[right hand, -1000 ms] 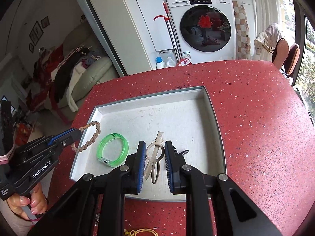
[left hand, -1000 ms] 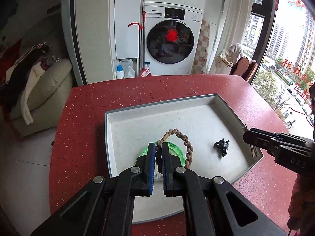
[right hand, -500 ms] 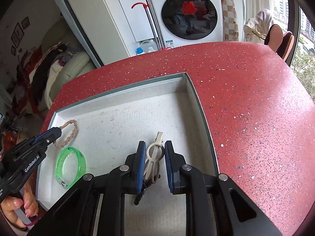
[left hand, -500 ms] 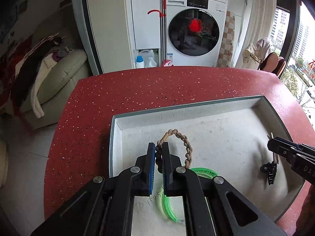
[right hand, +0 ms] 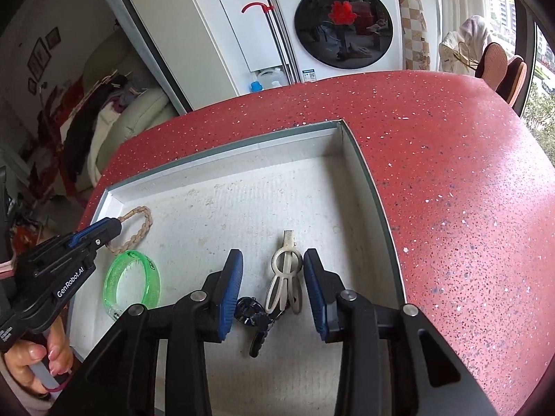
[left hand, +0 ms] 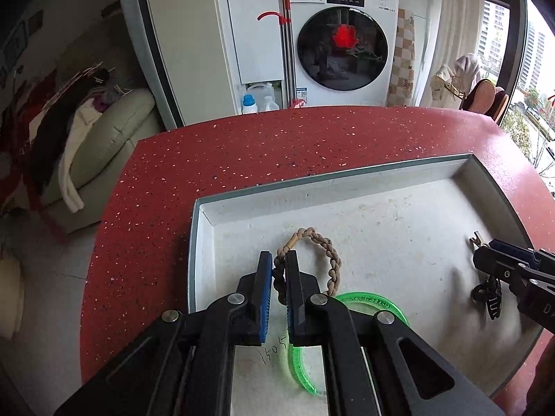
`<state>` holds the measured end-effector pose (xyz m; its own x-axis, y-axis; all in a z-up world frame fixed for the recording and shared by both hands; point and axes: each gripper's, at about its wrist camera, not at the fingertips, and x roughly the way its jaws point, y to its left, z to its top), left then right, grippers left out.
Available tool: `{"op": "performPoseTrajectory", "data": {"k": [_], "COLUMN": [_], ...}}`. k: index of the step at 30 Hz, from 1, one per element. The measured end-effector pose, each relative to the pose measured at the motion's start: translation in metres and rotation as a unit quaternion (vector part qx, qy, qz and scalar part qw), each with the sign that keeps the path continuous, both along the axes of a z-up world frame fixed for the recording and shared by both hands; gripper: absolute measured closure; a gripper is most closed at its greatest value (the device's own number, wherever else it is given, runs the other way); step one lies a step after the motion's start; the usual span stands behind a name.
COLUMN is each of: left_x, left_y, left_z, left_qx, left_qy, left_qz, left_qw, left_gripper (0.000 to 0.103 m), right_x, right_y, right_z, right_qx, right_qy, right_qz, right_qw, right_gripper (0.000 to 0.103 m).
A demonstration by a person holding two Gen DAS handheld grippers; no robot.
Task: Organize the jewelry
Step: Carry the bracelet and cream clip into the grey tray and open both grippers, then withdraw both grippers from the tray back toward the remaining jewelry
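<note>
Shallow white rectangular tray with grey rim [right hand: 360, 159]: sits on the red speckled counter [right hand: 451, 173].

Braided tan cord bracelet [left hand: 327, 253]: lies in the tray's left part, near the far-left corner; one side of its loop is pinched between the nearly closed blue pads of the left hand-held gripper [left hand: 276, 279].

Translucent green plastic bangle [right hand: 133, 282]: flat on the tray floor, just nearer than the cord bracelet, partly under the left hand-held gripper in its own view.

Cream plastic hair clip [right hand: 286, 274]: lies on the tray floor near the right wall, between the spread fingers of the right hand-held gripper [right hand: 272, 289], which stands wide open and grips nothing.

Small black clip [right hand: 255, 317]: lies touching the cream clip's near end, beside the left pad.
</note>
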<state>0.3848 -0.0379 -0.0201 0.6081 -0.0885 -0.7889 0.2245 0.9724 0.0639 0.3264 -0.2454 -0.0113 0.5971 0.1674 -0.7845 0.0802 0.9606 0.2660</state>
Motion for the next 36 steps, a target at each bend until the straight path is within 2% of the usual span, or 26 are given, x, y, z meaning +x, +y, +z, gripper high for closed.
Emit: {"op": "performPoseTrajectory", "data": {"k": [1,2,3,4,8,11,12,13,15,18,22,27,36], "left_x": [-0.001,-0.003,-0.004,-0.007,-0.010,-0.018,-0.023,-0.028,-0.042,-0.065,-0.101,-0.147,-0.206], "left_y": [0.000,0.000,0.001,0.002,0.000,0.006,0.008,0.010,0.016,0.023,0.035,0.053,0.070], "left_z": [0.001,0.002,0.005,0.009,0.015,0.023,0.026,0.030,0.040,0.054,0.066,0.063,0.037], "left_qx": [-0.001,-0.003,-0.004,-0.008,-0.001,-0.019,-0.027,-0.034,-0.043,-0.050,-0.046,-0.040,-0.032], "left_qy": [-0.002,-0.007,-0.015,-0.029,-0.031,-0.034,-0.037,-0.041,-0.060,-0.072,-0.084,-0.081,-0.043], "left_qz": [-0.001,-0.001,0.003,0.004,-0.004,0.001,-0.001,-0.001,-0.002,-0.012,-0.023,-0.038,-0.054], "left_qw": [1.0000,1.0000,0.9999,0.9996,0.9995,0.9992,0.9989,0.9986,0.9973,0.9961,0.9951,0.9952,0.9971], "left_gripper": [0.060,0.026,0.015,0.012,0.012,0.012,0.009,0.000,0.000,0.000,0.000,0.000,0.000], "right_x": [-0.002,-0.005,-0.007,-0.009,-0.020,-0.033,-0.038,-0.044,-0.058,-0.079,-0.111,-0.147,-0.193], "right_y": [0.001,0.001,0.001,0.000,-0.002,-0.001,-0.001,0.000,0.002,0.005,0.010,0.018,0.039], "right_z": [0.003,0.007,0.009,0.012,0.020,0.026,0.028,0.030,0.035,0.044,0.055,0.059,0.035], "right_qx": [0.001,0.003,0.006,0.008,0.022,0.028,0.029,0.031,0.033,0.033,0.032,0.041,0.065], "right_qy": [-0.006,-0.012,-0.015,-0.018,-0.025,-0.034,-0.036,-0.039,-0.047,-0.065,-0.090,-0.104,-0.034], "right_qz": [-0.003,-0.004,-0.004,-0.005,-0.012,-0.013,-0.013,-0.012,-0.011,-0.013,-0.008,-0.009,0.011], "right_qw": [1.000,1.000,1.000,1.000,0.999,0.999,0.999,0.999,0.998,0.997,0.995,0.994,0.997], "right_gripper": [0.048,0.047,0.047,0.047,0.046,0.040,0.037,0.034,0.034,0.013,0.011,0.011,0.011]}}
